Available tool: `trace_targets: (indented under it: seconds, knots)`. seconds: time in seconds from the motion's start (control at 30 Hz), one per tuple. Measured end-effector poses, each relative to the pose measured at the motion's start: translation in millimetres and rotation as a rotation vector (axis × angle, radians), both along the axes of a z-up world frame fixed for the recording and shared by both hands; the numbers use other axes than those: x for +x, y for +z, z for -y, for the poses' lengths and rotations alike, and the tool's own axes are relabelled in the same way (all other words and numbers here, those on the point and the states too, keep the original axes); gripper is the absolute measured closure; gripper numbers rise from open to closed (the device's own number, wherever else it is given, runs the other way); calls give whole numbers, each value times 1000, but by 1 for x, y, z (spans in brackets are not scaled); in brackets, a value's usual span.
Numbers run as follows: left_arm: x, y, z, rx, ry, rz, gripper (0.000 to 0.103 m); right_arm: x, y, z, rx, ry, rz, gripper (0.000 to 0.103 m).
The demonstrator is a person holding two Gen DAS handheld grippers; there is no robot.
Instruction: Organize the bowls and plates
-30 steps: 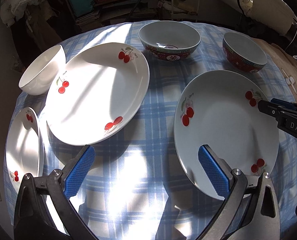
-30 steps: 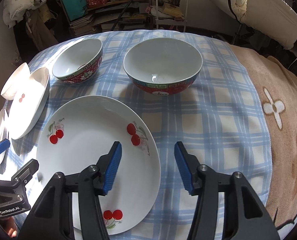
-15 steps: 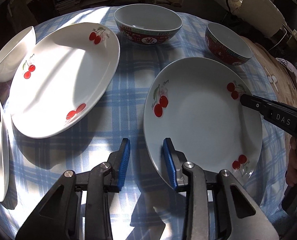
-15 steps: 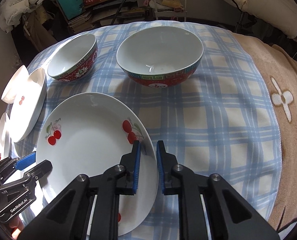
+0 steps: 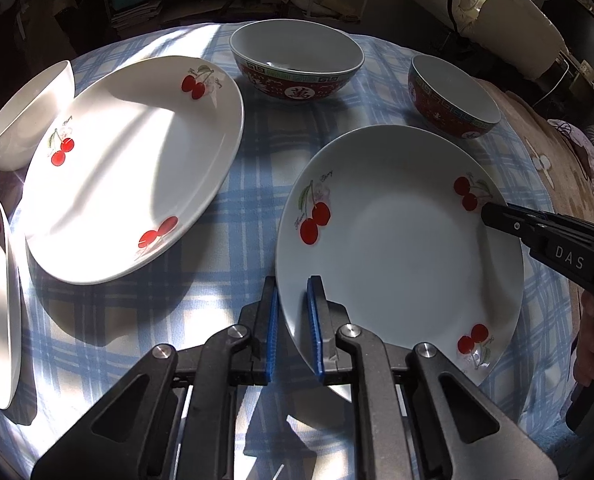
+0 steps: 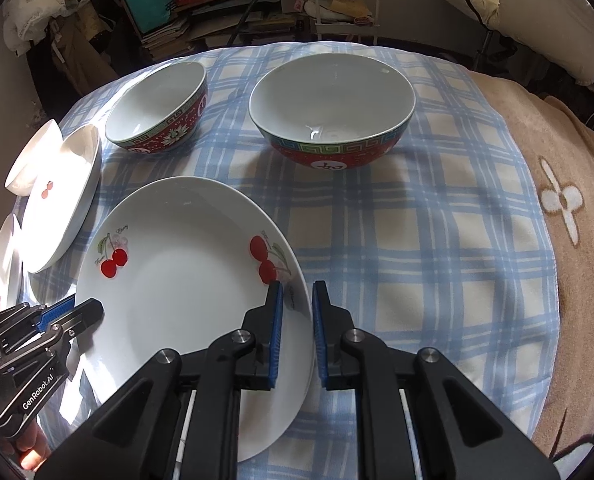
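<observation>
Round glossy cherry plate (image 5: 401, 240); blue ribbed tool pads (image 5: 315, 320) closing on rim.

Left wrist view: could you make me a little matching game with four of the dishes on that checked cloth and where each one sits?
Things:
1 plain white bowl
2 larger red bowl
3 smaller red bowl
4 sunlit cherry plate

Places:
a upper right
b top middle
c far left edge
d between the white bowl and the larger red bowl

Pairs: 1-c; 2-b; 3-a; 4-d

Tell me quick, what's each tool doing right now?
Left tool: closing on the cherry plate's near-left rim.
Right tool: shut on the same plate's opposite rim.
</observation>
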State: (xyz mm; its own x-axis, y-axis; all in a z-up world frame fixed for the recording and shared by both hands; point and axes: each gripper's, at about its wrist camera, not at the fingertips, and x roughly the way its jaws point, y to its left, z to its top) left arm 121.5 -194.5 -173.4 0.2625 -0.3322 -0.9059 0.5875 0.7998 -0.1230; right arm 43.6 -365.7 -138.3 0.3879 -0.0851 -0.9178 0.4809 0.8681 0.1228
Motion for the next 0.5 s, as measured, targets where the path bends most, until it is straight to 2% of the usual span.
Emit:
trace_targets:
  seconds: [0.33, 0.5]
  knots:
    - [-4, 11, -34, 5, 72, -20, 90, -12, 3, -19, 95, 12, 11, 89]
    - [-14, 15, -57, 20, 99, -29, 90, -14, 1, -38, 105, 48, -3, 89]
